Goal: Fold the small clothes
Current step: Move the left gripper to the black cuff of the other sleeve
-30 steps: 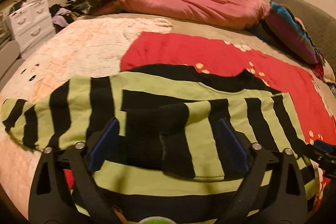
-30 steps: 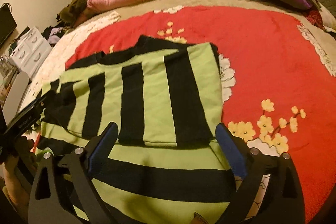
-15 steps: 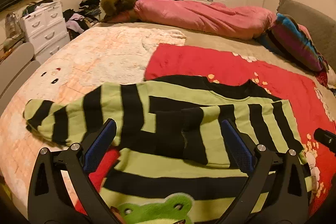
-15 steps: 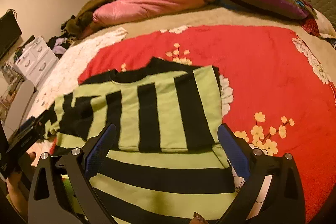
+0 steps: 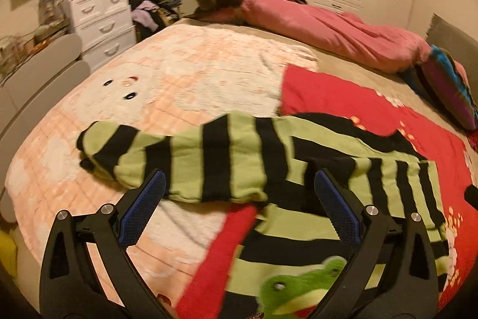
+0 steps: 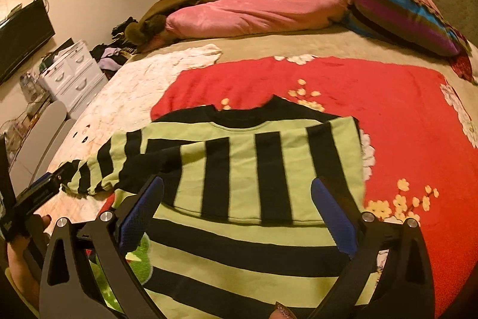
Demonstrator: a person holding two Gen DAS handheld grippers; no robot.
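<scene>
Since the earlier frames I have pulled my left hand-held gripper (image 5: 237, 184) back, jaws spread and empty, over the striped sweater (image 5: 298, 175) with one sleeve (image 5: 167, 154) stretched across the bed's pink blanket (image 5: 167, 85), while from the right wrist my right hand-held gripper (image 6: 237, 193) hovers spread above its folded-over sleeve (image 6: 263, 169) on the red blanket (image 6: 403, 124).

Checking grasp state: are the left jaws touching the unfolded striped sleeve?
Cannot tell. In the left wrist view the left gripper, jaws wide open, frames the striped sleeve; blur hides any gap.

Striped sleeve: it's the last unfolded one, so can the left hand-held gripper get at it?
Probably yes: the sleeve lies flat just beyond the open left hand-held gripper, nothing covering it.
</scene>
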